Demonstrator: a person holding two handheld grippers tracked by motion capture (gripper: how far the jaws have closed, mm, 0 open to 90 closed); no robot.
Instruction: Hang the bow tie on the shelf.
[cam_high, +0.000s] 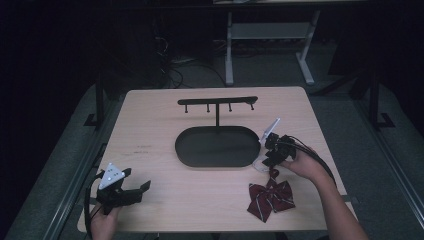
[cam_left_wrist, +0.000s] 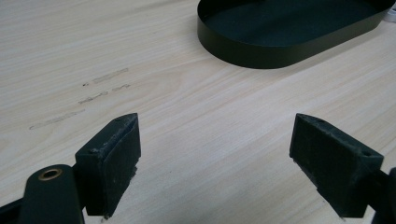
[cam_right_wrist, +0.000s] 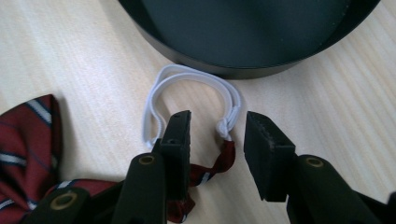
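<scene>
A dark red striped bow tie (cam_high: 270, 197) (cam_right_wrist: 28, 140) lies on the table near the front right. Its white elastic loop (cam_right_wrist: 187, 77) runs up to the rim of the black oval tray (cam_high: 180, 150) (cam_right_wrist: 224, 70). My right gripper (cam_high: 268, 159) (cam_right_wrist: 217, 123) hangs low over that loop, jaws partly apart. The loop's knot and the red strap end lie between the jaws, and the pads do not press on them. My left gripper (cam_high: 137, 178) (cam_left_wrist: 217, 126) rests at the front left, wide open over bare wood.
A black T-shaped stand (cam_high: 217, 101) with several pegs rises from the tray's far side. The tray's wall (cam_left_wrist: 252, 56) lies ahead of the left gripper. The wooden table (cam_high: 150, 125) has edges close to both hands. Dark floor and a desk frame lie beyond.
</scene>
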